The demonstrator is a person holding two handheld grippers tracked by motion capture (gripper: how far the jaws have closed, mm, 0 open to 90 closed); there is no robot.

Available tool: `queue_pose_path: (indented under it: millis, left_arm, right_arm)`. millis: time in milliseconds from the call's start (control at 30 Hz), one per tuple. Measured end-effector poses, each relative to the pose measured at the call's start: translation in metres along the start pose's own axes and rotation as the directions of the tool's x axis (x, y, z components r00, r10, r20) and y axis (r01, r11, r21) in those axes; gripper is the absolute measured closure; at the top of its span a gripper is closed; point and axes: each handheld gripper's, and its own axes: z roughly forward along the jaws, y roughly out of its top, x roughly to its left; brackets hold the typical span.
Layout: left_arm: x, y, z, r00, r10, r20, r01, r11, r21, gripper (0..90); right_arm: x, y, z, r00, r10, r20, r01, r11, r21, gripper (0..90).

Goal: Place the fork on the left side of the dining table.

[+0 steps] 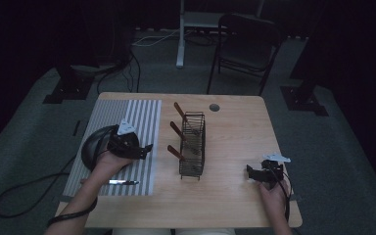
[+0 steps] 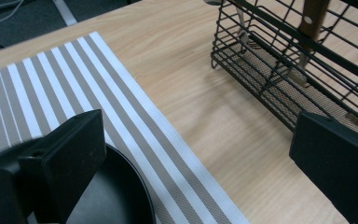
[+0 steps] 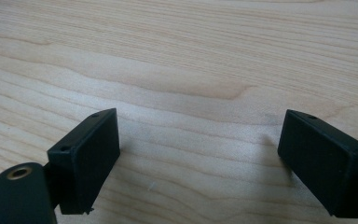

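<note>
Wooden table, left hand-held gripper wide open, empty.

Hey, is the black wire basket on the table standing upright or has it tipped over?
Upright. The wire basket stands on its base on the table, open top up, with three brown-handled utensils sticking out of it at a slant.

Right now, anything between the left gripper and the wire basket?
Nothing visible. The left gripper hangs open over the striped mat and the black plate's rim; only bare table lies between it and the wire basket.
</note>
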Motion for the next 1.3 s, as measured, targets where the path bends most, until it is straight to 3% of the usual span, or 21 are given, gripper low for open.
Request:
queue_pose_path:
  millis: [333,567,1133,1300]
  left_arm:
    - [0.001,0.03,0.012,0.9997,0.021,0.01,-0.021,0.9998,-0.003,5.2]
    - [0.001,0.044,0.02,0.9991,0.005,0.041,-0.004,0.9997,-0.022,5.3]
    - [0.006,0.071,0.05,0.9993,-0.017,0.032,0.017,0.9998,-0.013,8.2]
    - [0.009,0.079,0.056,0.9981,-0.046,0.041,0.047,0.9986,-0.025,8.3]
  right_arm:
    - [0.0,0.0,0.0,1.0,-0.002,0.0,0.002,1.0,-0.001,12.3]
    - [0.0,0.0,0.0,1.0,0.0,0.0,0.0,1.0,0.0,12.3]
    - [0.0,0.0,0.0,1.0,0.001,0.0,-0.001,1.0,0.0,12.3]
    - [0.0,0.0,0.0,1.0,0.001,0.0,-0.001,1.0,0.0,12.3]
